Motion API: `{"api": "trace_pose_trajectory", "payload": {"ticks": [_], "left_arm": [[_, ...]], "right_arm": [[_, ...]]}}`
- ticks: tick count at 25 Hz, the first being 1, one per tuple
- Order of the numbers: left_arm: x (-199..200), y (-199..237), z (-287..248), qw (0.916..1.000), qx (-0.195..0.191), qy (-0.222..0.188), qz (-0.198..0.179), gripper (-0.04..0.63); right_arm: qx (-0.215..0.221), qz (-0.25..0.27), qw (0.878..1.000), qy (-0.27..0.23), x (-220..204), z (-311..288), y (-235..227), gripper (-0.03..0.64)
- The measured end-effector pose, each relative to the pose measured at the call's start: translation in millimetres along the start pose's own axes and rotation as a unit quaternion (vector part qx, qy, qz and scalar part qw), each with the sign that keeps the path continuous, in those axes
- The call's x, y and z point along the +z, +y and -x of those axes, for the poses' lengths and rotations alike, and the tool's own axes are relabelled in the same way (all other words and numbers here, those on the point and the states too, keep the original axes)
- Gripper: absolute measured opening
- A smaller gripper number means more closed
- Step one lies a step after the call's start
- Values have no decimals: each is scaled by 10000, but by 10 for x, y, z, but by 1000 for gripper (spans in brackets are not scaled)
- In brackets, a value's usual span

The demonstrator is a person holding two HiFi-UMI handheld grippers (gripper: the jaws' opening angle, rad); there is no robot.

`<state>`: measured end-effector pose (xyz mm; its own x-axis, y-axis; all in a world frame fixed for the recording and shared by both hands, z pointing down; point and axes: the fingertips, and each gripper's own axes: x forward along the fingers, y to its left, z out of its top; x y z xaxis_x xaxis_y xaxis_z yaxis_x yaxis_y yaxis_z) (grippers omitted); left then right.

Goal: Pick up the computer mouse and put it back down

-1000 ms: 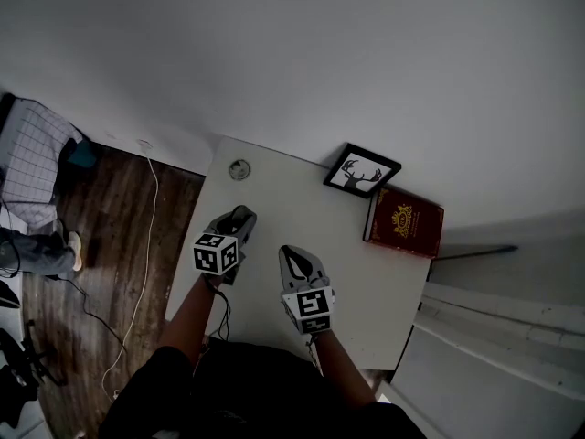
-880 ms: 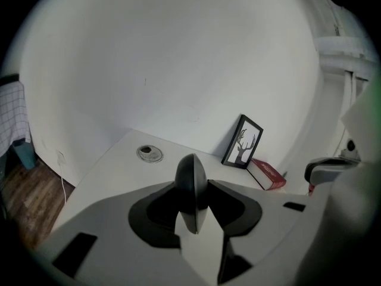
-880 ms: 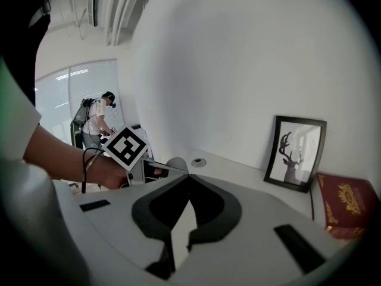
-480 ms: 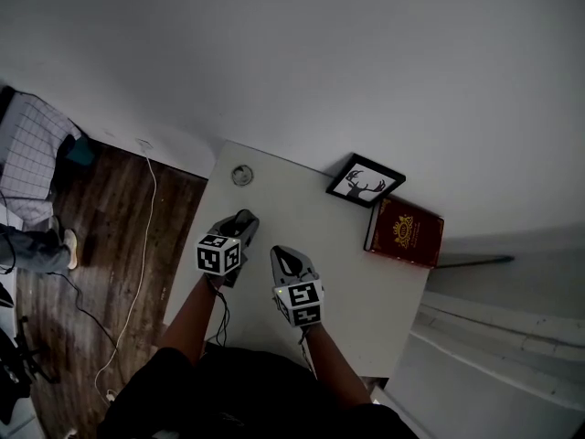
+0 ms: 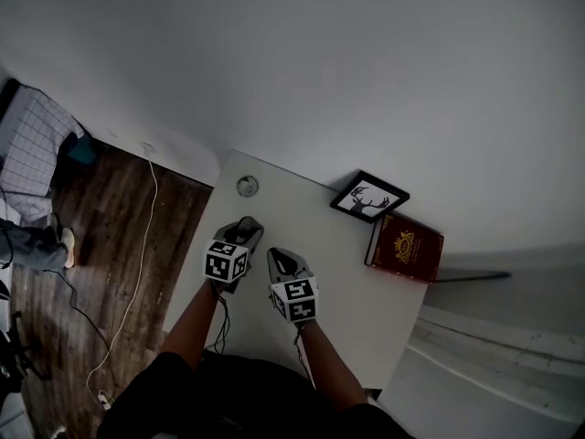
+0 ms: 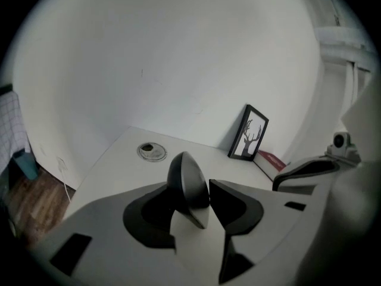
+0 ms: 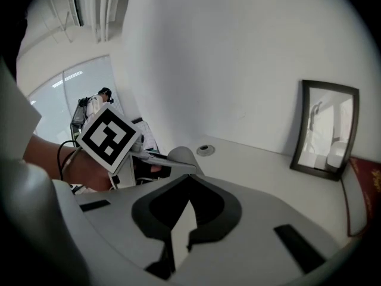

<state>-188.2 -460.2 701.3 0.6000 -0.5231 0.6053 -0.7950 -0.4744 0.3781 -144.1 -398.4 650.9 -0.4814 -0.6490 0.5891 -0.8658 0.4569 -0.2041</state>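
Over the bench (image 5: 356, 263), left gripper (image 6: 193, 185) fingers (image 6: 238, 204) are clamping the computer mouse (image 6: 184, 174).
Dark grey, rounded, standing edgewise; right gripper (image 7: 188, 180) fingers are touching.

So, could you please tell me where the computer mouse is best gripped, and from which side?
Pinch the computer mouse across its two flanks at mid-body, coming in from one end along its length: it is narrow side to side, while its domed back would likely slip.

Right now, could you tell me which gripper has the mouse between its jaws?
The left gripper: the mouse sits between its jaws, which are opening. The right gripper has its jaws shut on nothing.
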Motion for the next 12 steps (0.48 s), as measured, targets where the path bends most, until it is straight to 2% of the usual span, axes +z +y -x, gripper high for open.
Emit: {"api": "trace_pose_trajectory", "payload": {"ticks": [2,6,9,12], "left_arm": [[-32,33,-1,9996,133,94,-210,176],[-51,63,6,9992,213,121,-312,198],[-106,73,41,9982,316,194,-469,288],[-142,99,26,9974,396,269,-543,325]], "right_arm": [[37,5,10000,-1,10,-29,18,21],[102,48,9999,16,16,-64,77,21],[160,89,9998,80,-24,-56,159,21],[160,77,9998,80,-33,-53,154,21]]}}
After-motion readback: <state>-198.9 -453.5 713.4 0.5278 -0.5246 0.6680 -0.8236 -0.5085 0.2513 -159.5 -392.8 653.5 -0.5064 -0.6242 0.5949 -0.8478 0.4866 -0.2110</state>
